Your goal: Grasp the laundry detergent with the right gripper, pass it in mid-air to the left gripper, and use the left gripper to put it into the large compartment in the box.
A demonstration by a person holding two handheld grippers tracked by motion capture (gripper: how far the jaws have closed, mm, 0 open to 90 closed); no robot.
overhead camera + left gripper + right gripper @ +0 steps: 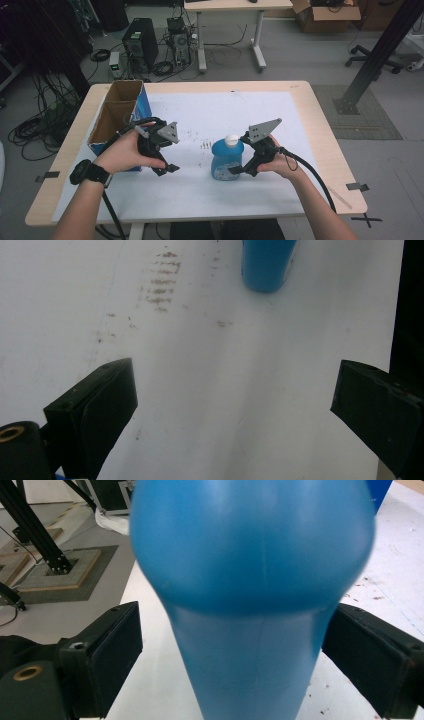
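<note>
The blue bottle (250, 595) sits closest to the lens in the right gripper view, between the two black jaws. The jaws stand apart: a narrow gap shows on each side of the bottle's waist, so no clamping has taken place. In the high view the right gripper (240, 169) brackets the bottle (226, 161) at the centre of the white table cover (200, 195). Judged progress: approach complete, grasp and lift outstanding.

The left gripper (168, 168) hangs just left of the bottle with its jaws wide apart and nothing between them; its own view shows the bottle's base (267, 265) ahead.

Bottle condition: upright, translucent blue plastic, bulbous shoulder narrowing to a slimmer waist, white cap (231, 140) fitted. An open cardboard box (114, 117) stands at the table's left edge.
</note>
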